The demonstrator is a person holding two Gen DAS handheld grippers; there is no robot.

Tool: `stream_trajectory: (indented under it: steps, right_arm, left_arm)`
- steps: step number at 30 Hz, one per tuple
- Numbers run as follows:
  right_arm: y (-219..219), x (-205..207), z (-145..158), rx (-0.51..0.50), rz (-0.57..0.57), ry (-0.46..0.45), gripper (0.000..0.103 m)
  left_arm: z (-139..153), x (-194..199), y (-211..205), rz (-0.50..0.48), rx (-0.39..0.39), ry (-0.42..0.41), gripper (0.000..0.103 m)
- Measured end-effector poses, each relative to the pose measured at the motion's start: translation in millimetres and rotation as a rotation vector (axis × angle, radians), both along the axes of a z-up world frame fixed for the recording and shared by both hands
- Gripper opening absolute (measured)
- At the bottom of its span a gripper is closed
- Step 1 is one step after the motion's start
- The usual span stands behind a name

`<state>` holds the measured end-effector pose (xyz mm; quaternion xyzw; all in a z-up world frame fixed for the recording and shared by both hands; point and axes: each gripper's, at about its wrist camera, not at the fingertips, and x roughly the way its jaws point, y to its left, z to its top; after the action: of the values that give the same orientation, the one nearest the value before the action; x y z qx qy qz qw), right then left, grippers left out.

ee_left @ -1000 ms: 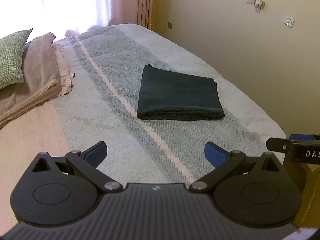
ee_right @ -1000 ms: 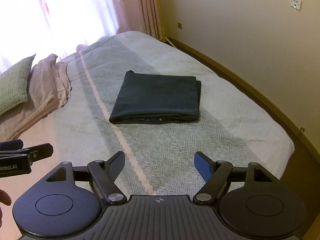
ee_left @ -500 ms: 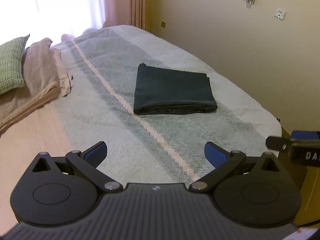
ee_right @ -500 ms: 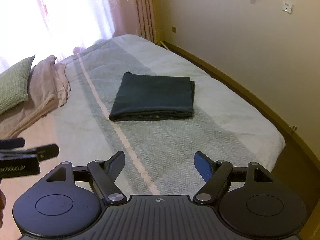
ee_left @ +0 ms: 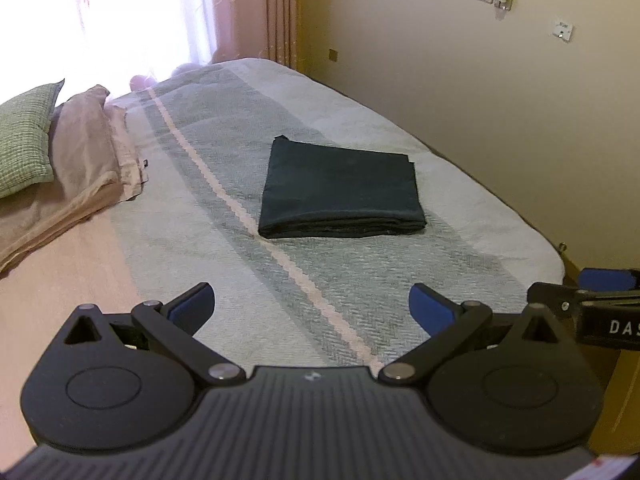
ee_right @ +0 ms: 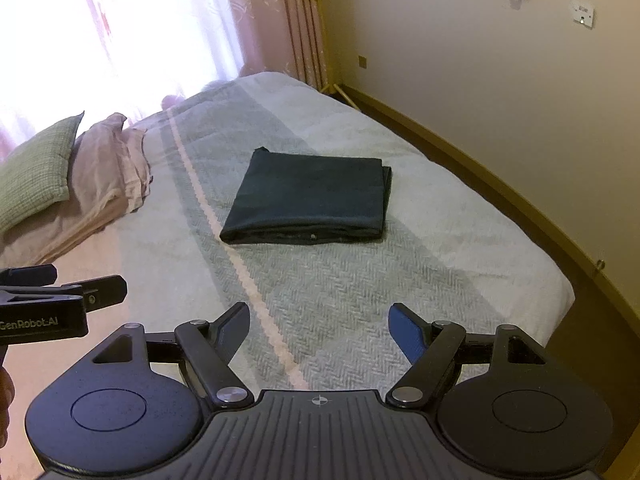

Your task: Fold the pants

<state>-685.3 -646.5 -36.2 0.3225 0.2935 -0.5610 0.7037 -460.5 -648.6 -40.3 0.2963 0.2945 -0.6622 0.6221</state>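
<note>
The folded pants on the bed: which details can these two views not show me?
- Inner layers of the pants: hidden under the top layer in both views, so the number of folds is unclear.
- Small pale dot on the pants' near edge, right wrist view: too small to identify.
- Right claw, left wrist view: cut off by the right edge.
- Window: washed out by glare in both views.

The folded dark blue-green pants (ee_left: 340,192) are lying on a soft bed blanket (ee_left: 400,280) that is showing grey-green and pale bands in a zigzag weave, with one thin pink stripe (ee_left: 240,208) running down it. A green checked pillow (ee_left: 22,140) is sitting by dusty pink folded bedding (ee_left: 80,168), and pink patterned curtains (ee_right: 264,16) are hanging by a cream wall (ee_right: 480,100). Both black grippers are showing bright blue pads (ee_left: 430,308).
</note>
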Motion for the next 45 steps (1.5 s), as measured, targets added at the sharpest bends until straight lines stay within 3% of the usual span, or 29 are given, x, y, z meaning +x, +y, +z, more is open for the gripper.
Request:
stream_trajectory:
  steps: [16,45]
  right_arm:
    - [-10,-9,-4,0.020,0.024,-0.036,0.074]
    - [-13,2,-9,0.032,0.025,-0.029,0.074]
  left_arm:
    - [1,-13,2,-0.005,0.008,-0.047,0.102]
    - [-3,-9,2,-0.004,0.013,-0.044,0.102]
